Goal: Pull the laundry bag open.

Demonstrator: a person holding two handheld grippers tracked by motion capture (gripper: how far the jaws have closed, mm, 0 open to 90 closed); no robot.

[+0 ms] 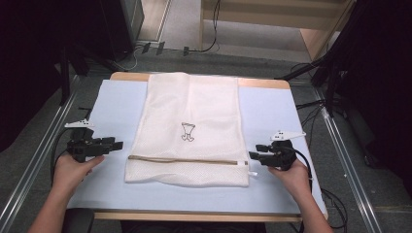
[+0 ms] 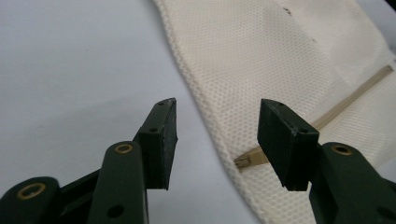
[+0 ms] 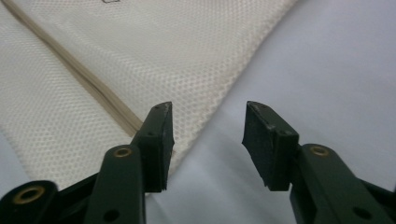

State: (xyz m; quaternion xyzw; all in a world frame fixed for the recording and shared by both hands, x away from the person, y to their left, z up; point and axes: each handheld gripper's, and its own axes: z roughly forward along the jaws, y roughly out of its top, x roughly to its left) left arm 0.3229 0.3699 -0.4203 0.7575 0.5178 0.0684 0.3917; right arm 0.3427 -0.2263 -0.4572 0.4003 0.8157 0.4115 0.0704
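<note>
A white mesh laundry bag [image 1: 189, 126] lies flat in the middle of the pale blue mat [image 1: 272, 111], with a beige zipper [image 1: 184, 159] across its near end and a small dark drawing [image 1: 188, 132] at its centre. My left gripper [image 1: 116, 144] hovers just off the bag's left edge, jaws open and nothing between them. My right gripper [image 1: 253, 154] sits off the bag's right edge, also open and empty. In the left gripper view the mesh bag [image 2: 261, 60] and the zipper's end [image 2: 245, 161] lie between and beyond the pads. The right gripper view shows the bag's edge [image 3: 154, 60] and zipper [image 3: 93, 86] ahead.
The mat covers a wooden table [image 1: 194, 216] whose near edge runs along the bottom. Metal rails [image 1: 34, 160] flank the table on both sides. Cables [image 1: 209, 46] lie on the floor beyond the far edge. A person's hands [image 1: 73, 170] hold both grippers.
</note>
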